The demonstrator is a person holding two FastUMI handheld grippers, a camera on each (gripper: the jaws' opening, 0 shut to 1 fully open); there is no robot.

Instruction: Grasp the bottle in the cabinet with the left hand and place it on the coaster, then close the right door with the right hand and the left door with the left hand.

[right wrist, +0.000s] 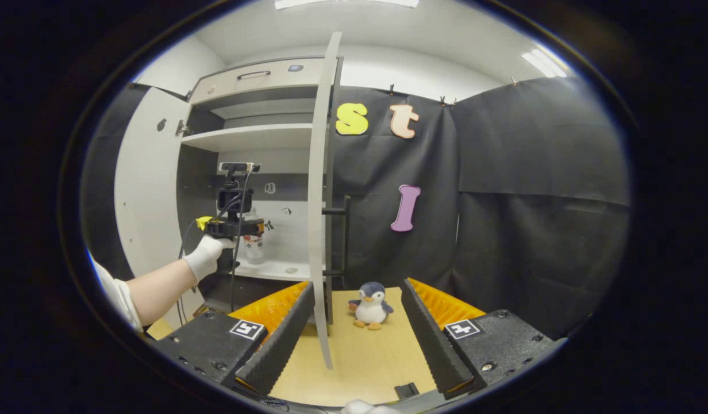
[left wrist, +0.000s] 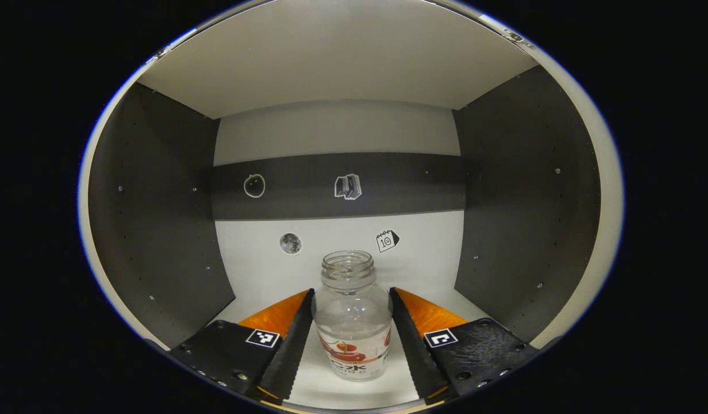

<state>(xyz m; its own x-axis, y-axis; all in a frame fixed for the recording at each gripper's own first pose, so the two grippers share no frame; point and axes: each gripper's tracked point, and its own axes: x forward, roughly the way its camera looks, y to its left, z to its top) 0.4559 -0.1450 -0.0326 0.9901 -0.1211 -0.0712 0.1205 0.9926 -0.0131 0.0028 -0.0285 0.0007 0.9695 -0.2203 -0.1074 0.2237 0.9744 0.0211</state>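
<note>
A clear, capless bottle (left wrist: 353, 322) with a red-and-white label stands upright on the white cabinet shelf (left wrist: 434, 270). My left gripper (left wrist: 351, 293) reaches into the cabinet, and both its fingers press on the bottle's sides. From the right gripper view, the left gripper (right wrist: 239, 227) is held by a gloved hand (right wrist: 204, 256) at the bottle (right wrist: 254, 244) on the lower shelf. The right door (right wrist: 322, 201) stands open, edge-on to me, and the left door (right wrist: 144, 190) is swung wide. My right gripper (right wrist: 357, 287) hangs open over the table with nothing in it.
Dark side walls (left wrist: 158, 230) close in the cabinet compartment, with small stickers on its back panel (left wrist: 348, 187). A plush penguin (right wrist: 370, 305) sits on the tan table (right wrist: 360, 356) between my right fingers. A small dark object (right wrist: 408, 390) lies at the table's near edge.
</note>
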